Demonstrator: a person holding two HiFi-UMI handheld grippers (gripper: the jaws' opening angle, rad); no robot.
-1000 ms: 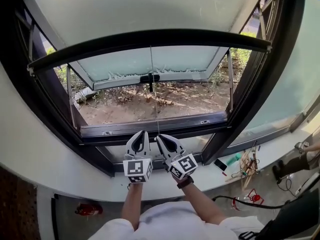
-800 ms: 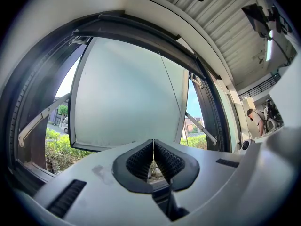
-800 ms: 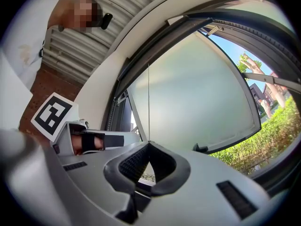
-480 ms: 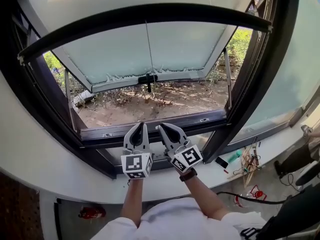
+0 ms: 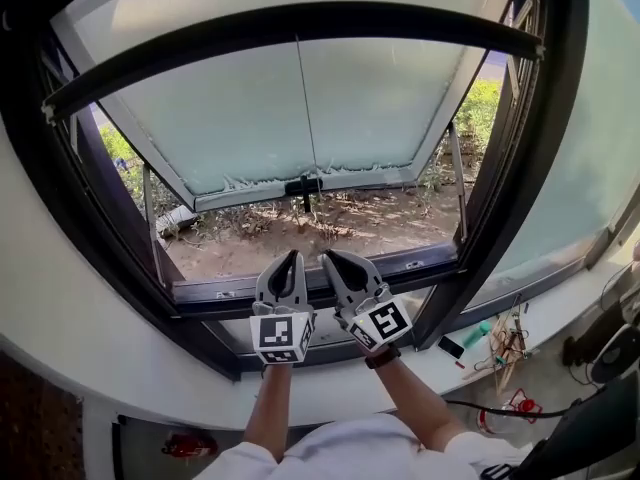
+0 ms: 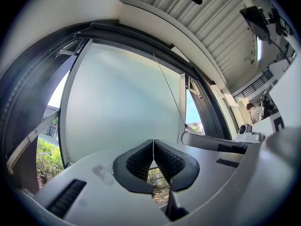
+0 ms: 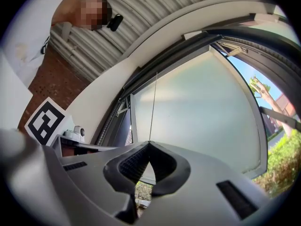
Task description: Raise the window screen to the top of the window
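A wide black metal window frame (image 5: 540, 168) surrounds a milky, pale green-white frosted pane (image 5: 300, 98). The curved screen bar (image 5: 300, 23) is black, and the thin cord (image 5: 305, 108) is grey. Outside, the bare soil (image 5: 330, 218) is brown with dry tan litter, and the grass (image 5: 485, 98) is bright green. The smooth plastic left gripper (image 5: 290, 258) and right gripper (image 5: 326, 258) are light grey, with black ribbed pads (image 6: 136, 161) and white cubes printed with black square patterns. The broad sill (image 5: 60, 318) is white. The person's shirt (image 5: 340, 453) is white and the wristband (image 5: 377, 356) is black.
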